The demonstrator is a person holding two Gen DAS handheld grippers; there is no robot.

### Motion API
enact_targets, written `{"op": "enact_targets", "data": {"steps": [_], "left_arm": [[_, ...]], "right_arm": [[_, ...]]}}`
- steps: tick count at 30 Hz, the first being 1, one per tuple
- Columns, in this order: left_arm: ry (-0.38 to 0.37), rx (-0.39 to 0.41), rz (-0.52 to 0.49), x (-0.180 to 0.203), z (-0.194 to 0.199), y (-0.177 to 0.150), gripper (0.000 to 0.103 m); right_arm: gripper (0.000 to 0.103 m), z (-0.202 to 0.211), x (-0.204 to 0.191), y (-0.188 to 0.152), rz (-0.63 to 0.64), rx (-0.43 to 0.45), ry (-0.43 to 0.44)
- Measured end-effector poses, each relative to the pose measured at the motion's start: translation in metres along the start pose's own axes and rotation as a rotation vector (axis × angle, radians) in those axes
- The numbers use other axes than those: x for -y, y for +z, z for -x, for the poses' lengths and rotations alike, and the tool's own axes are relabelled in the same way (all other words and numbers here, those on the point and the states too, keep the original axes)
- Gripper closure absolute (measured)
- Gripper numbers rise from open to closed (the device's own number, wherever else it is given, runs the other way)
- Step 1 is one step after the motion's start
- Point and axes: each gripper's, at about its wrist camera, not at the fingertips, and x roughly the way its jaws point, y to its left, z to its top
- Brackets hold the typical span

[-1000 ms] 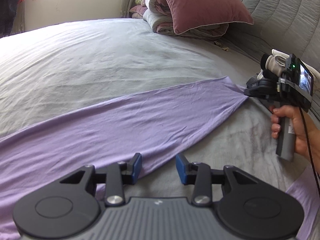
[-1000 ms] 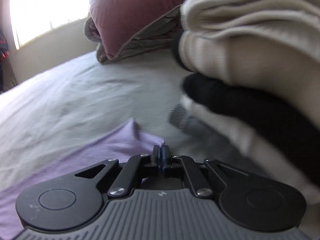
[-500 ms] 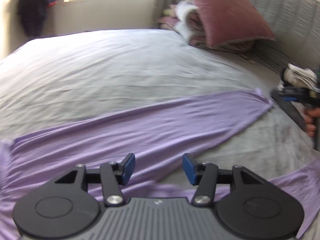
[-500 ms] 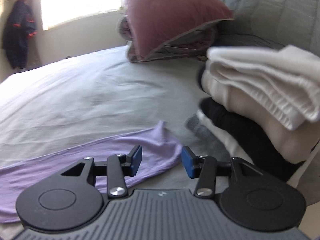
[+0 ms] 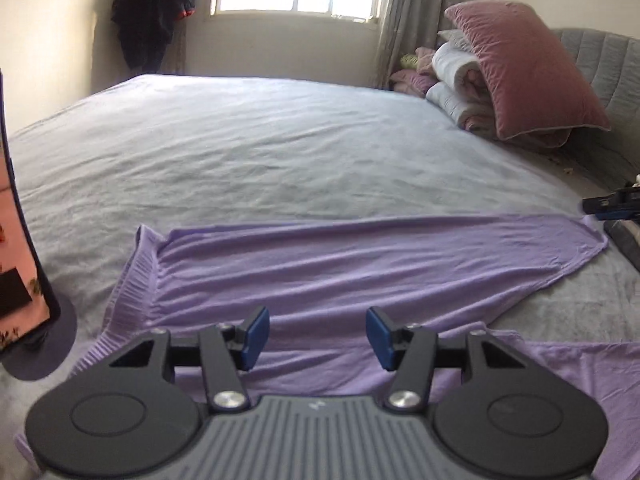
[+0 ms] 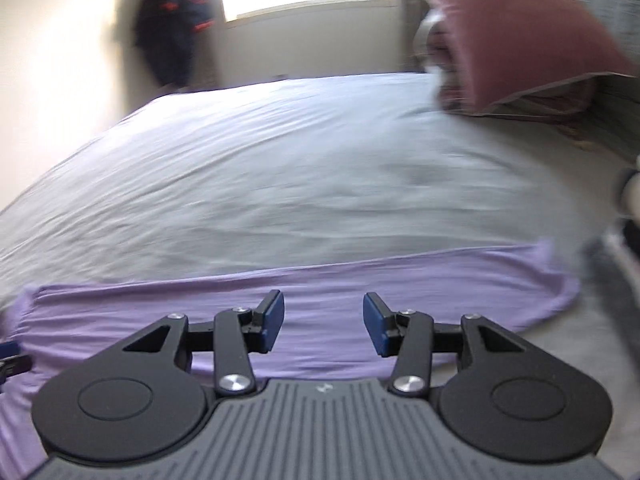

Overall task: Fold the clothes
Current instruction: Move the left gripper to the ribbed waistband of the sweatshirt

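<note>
The right gripper [image 6: 323, 326], fingers [image 6: 272, 320] apart and empty, hovers over the purple garment [image 6: 360, 280].

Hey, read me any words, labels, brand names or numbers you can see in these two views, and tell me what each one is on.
No readable text in either view.
Left tool: a small pale logo mark on its grey body, no letters.
Right tool: the same small mark, no letters.
Pink panel at the left edge: printed shapes, too cut off to read.
Dark jacket: red trim only, no legible writing.
</note>
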Motion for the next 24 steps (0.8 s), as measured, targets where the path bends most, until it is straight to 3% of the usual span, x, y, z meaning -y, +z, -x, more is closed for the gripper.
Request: {"op": "enact_targets", "data": {"steps": [4, 10, 19, 20, 22, 24], "left_arm": [[-0.024, 0.023, 0.002, -0.011, 0.003, -0.001, 0.048], [0.012, 0.018, -0.049, -0.039, 0.0, -0.016, 0.048], [0.071, -0.003, 0.038, -0.097, 0.018, -0.028, 0.05], [0.082, -0.007, 0.038, -0.101, 0.02, -0.029, 0.051], [0.147, -0.031, 0.003, -0.105, 0.016, -0.033, 0.063], [0.168, -0.043, -0.011, -0.103, 0.016, -0.032, 0.063]], "right_arm": [[0.055, -0.023, -0.058, 0.008, 0.028, -0.027, 0.09], [0.055, -0.054, -0.137, 0.021, 0.098, -0.053, 0.186], [0.055, -0.112, -0.243, 0.017, 0.253, -0.109, 0.296], [0.055, -0.118, -0.252, 0.015, 0.266, -0.117, 0.299], [0.055, -0.13, -0.269, 0.009, 0.29, -0.133, 0.303], [0.055, -0.14, -0.281, 0.005, 0.315, -0.142, 0.287]]}}
